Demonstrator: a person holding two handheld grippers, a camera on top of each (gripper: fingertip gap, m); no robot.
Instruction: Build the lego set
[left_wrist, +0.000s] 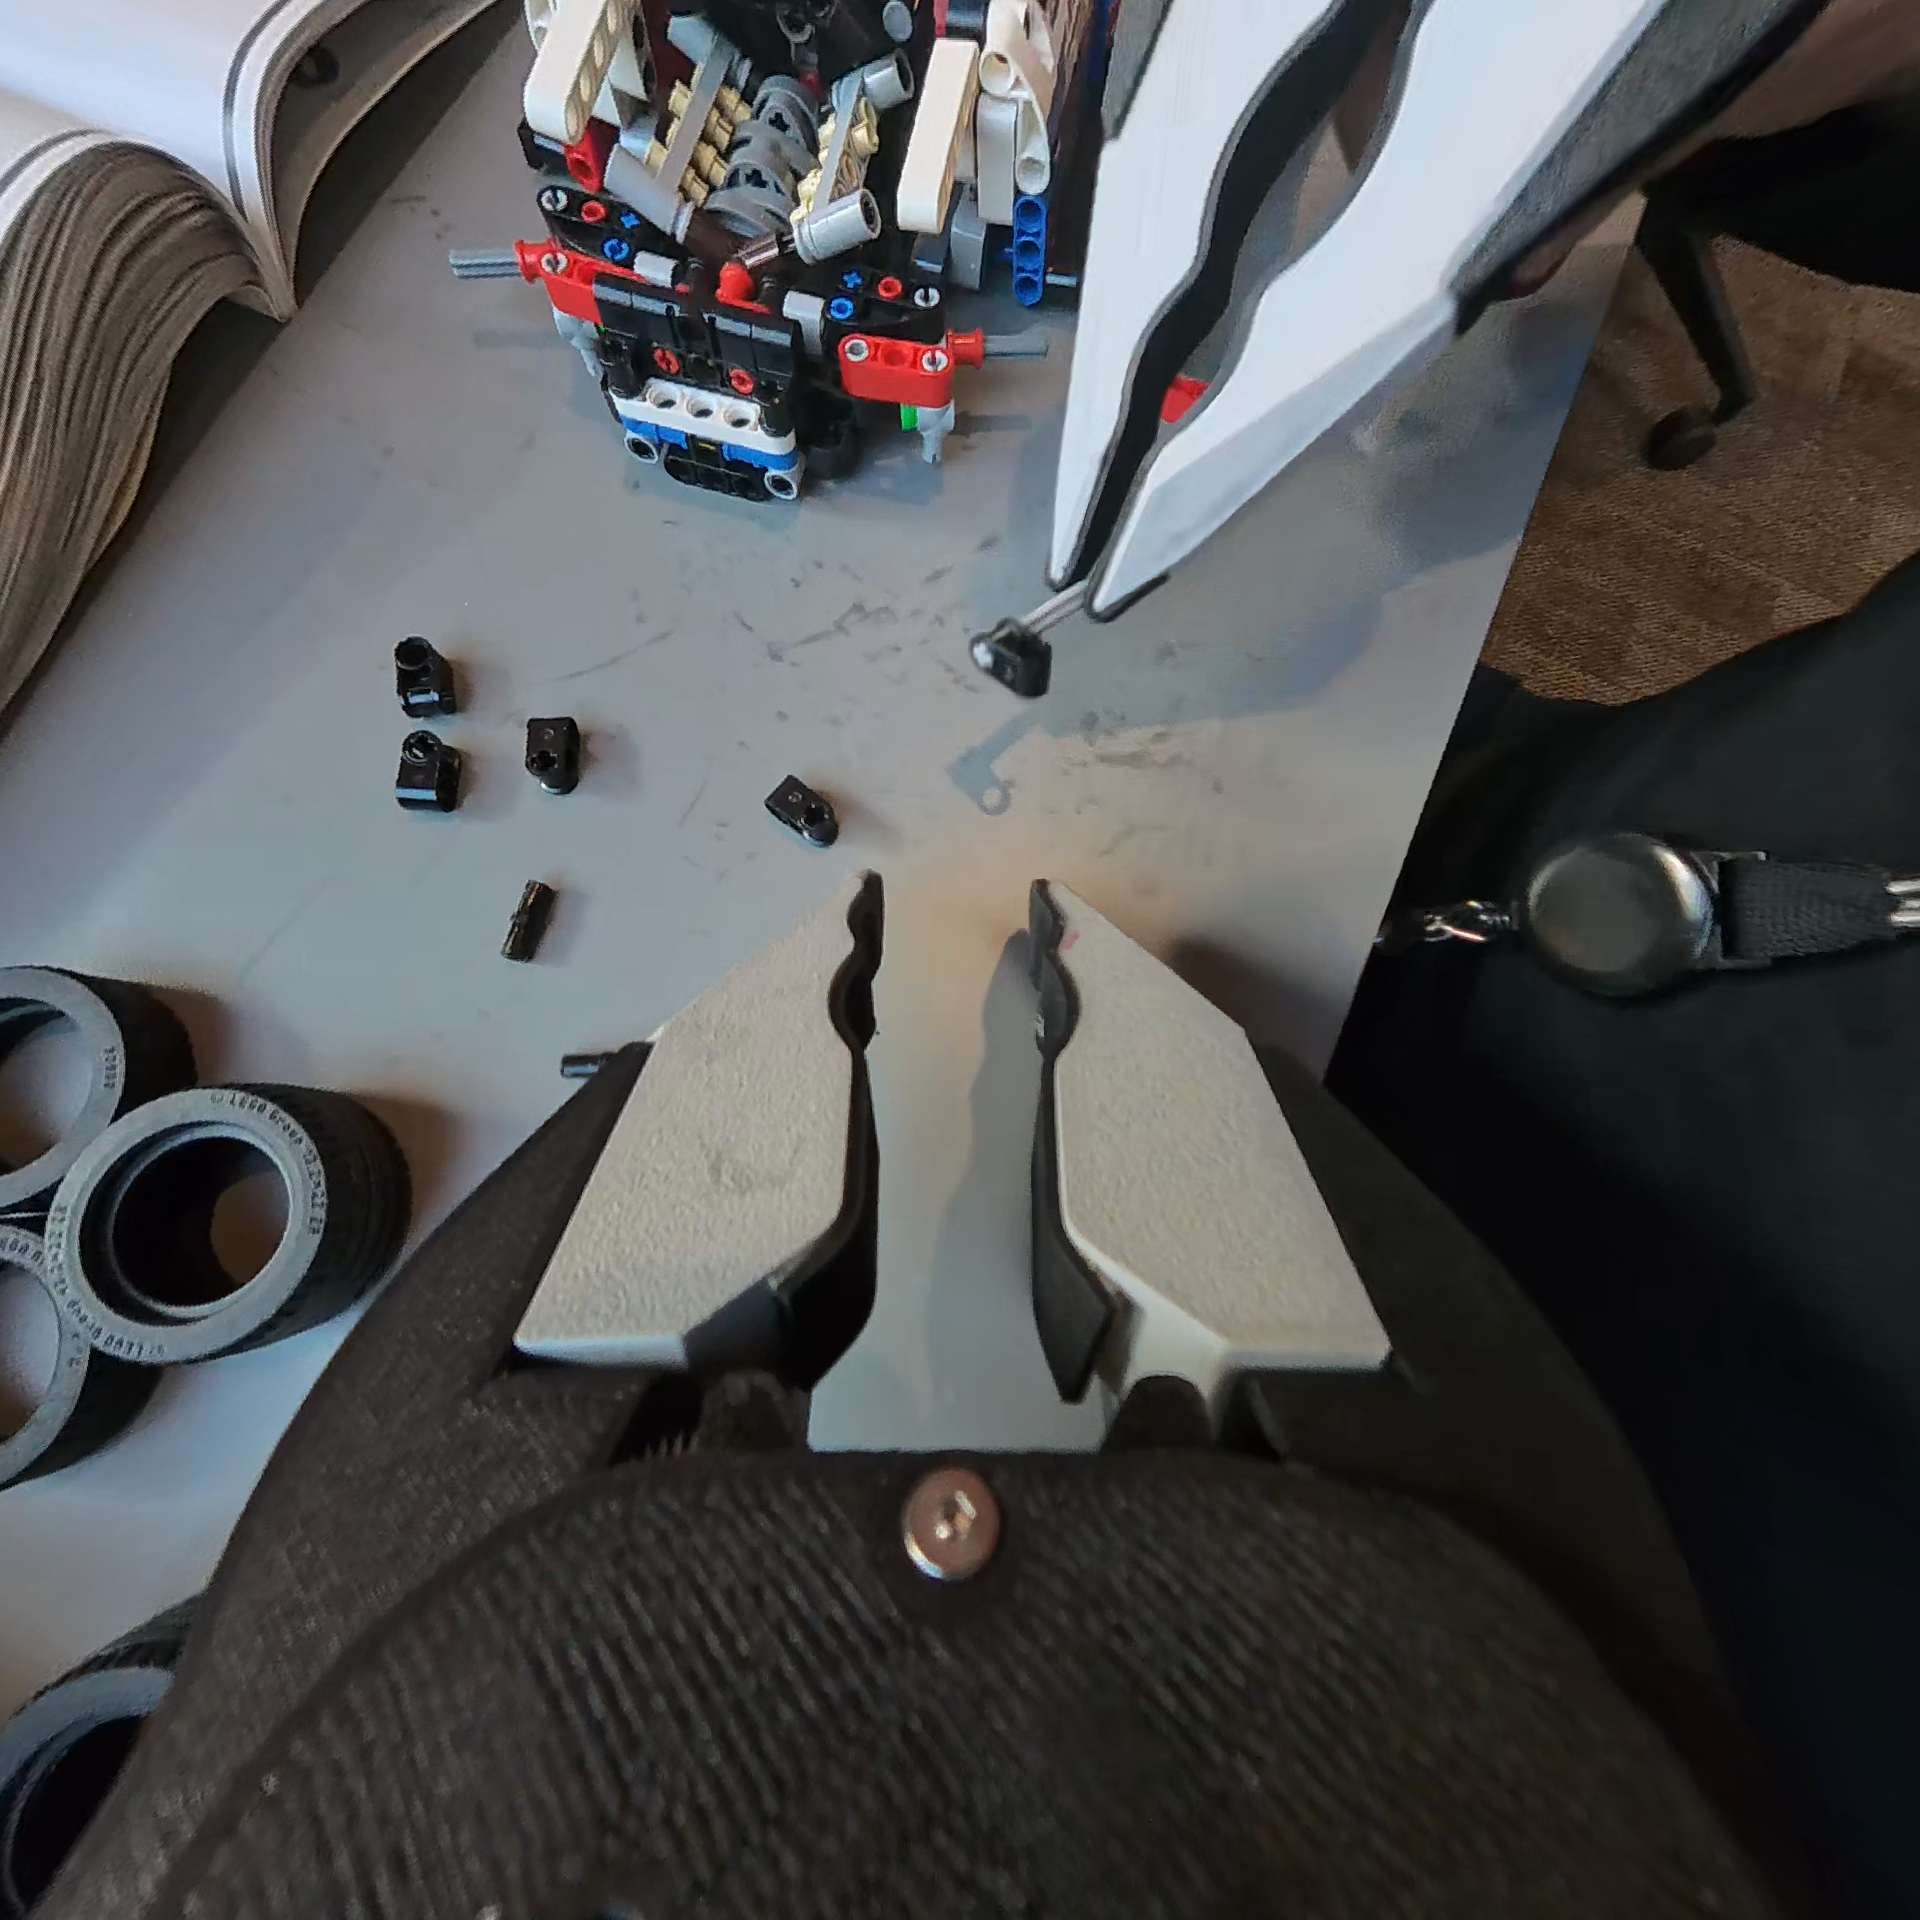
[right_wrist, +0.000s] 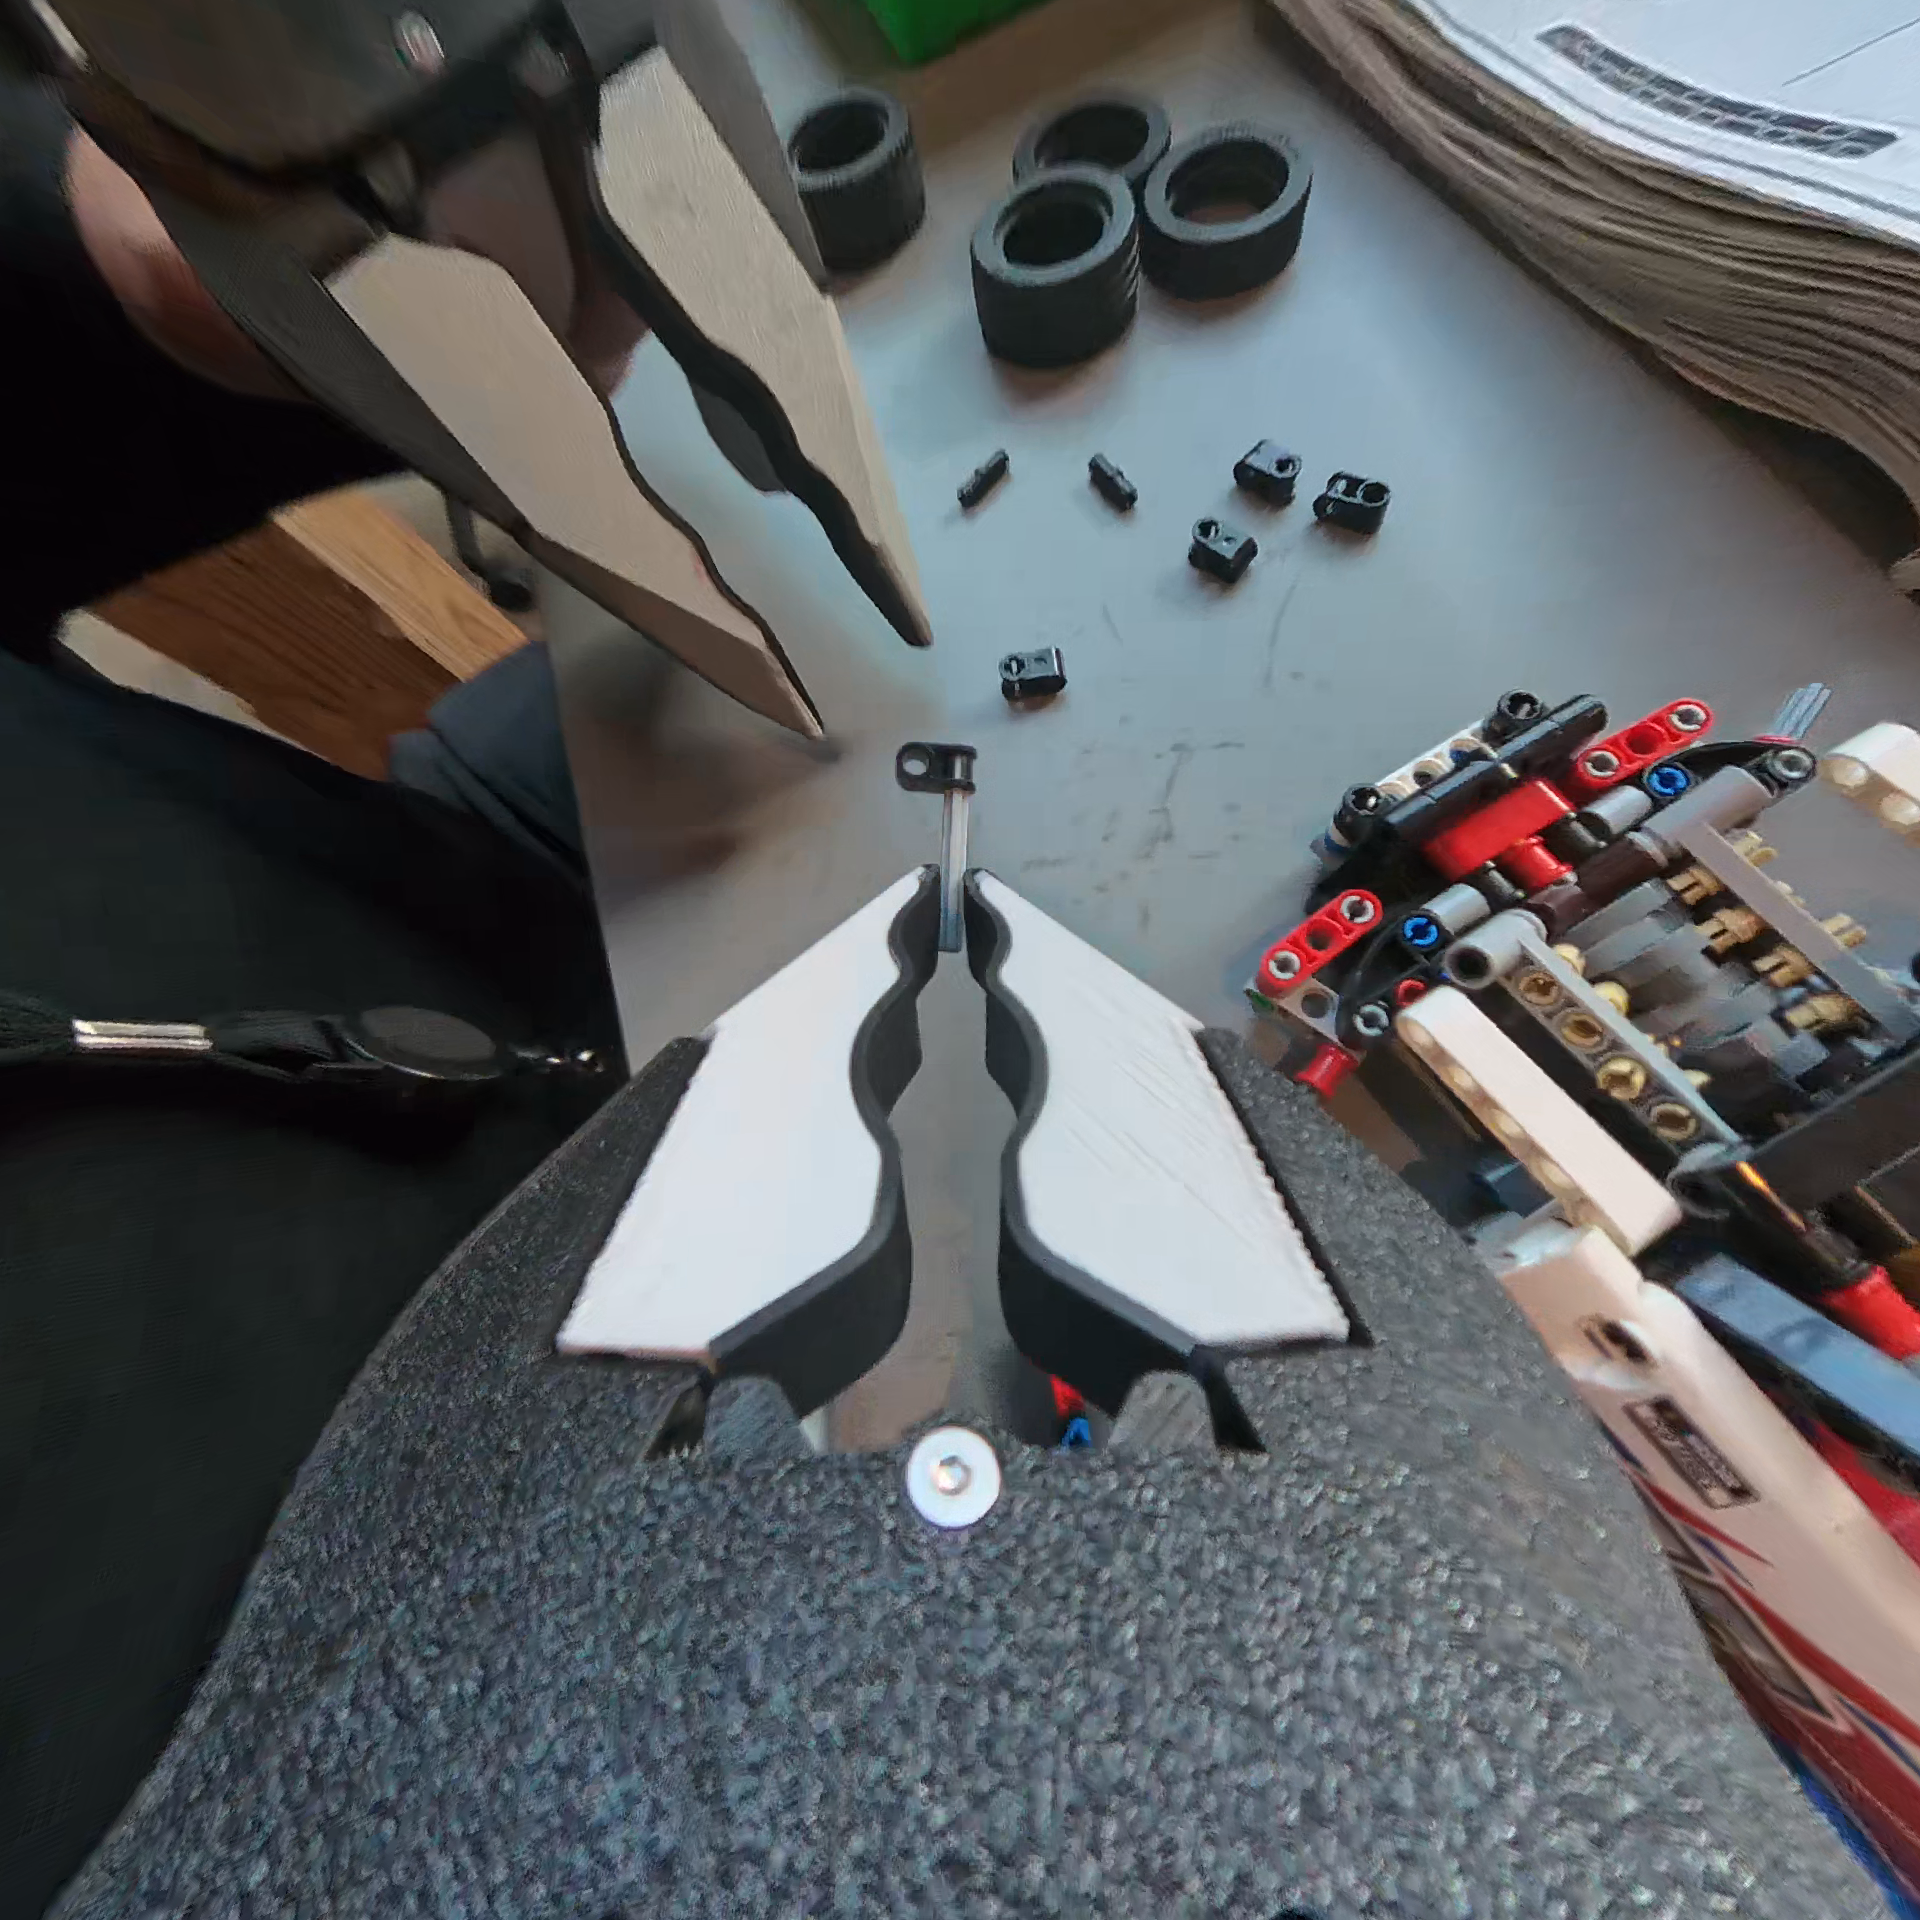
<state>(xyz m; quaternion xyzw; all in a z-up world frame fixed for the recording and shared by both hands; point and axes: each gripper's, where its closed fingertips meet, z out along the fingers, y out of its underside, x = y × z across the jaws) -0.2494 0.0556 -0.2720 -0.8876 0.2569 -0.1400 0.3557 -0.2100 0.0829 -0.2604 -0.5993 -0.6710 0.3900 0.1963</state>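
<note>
Lego model (right_wrist: 1579, 966) partly built at 3 o'clock; tyres (right_wrist: 1055, 270) and black connectors (right_wrist: 1221, 549) lie unused on the surface (right_wrist: 1195, 748). Right tongs (right_wrist: 948, 883) clamp a grey axle (right_wrist: 954, 842) capped by a connector; left tongs (left_wrist: 956, 894) stand apart, empty.

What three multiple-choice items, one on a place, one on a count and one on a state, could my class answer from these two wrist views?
1. Where do the black rubber tyres lie?
A. on the grey table
B. on the open booklet
C. on the model

2. How many loose small black connector pieces with holes lie on the table, apart from the two thin pins?
A. two
B. four
C. seven

3. How do the right tongs stand?
A. wide open
B. shut on the thin grey axle with a black connector on its tip
C. shut on a tyre

Answers: 1 A, the tyres rest on the grey table. 2 B, four lie scattered. 3 B, the axle sits between the tips.
</note>
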